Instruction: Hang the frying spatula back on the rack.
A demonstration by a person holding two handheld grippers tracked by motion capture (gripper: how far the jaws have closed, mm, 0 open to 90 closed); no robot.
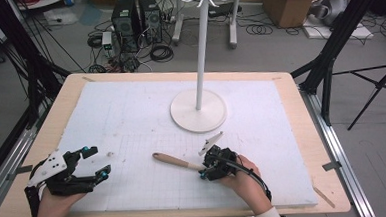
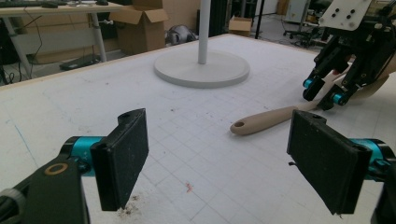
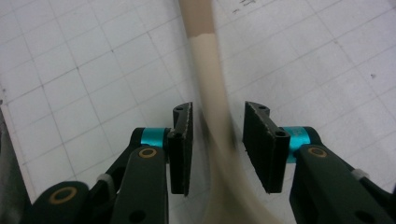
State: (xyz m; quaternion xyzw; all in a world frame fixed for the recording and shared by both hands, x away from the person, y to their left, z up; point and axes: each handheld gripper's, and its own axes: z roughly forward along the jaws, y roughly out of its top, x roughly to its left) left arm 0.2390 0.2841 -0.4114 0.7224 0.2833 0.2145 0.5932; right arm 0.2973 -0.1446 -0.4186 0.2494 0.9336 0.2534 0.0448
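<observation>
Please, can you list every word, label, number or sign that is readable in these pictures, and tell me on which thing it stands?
No text can be read.
The white mat carries small dark marks at the top edge of the right gripper view, too blurred to read; otherwise only grid lines.
The cardboard boxes, computer towers, white stand and wooden utensil show no legible lettering.

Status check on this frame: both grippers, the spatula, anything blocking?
Left gripper open, idle, nothing between jaws. Right gripper straddling the spatula handle, pads not yet pressing. White stand behind, apart; nothing blocking.
</observation>
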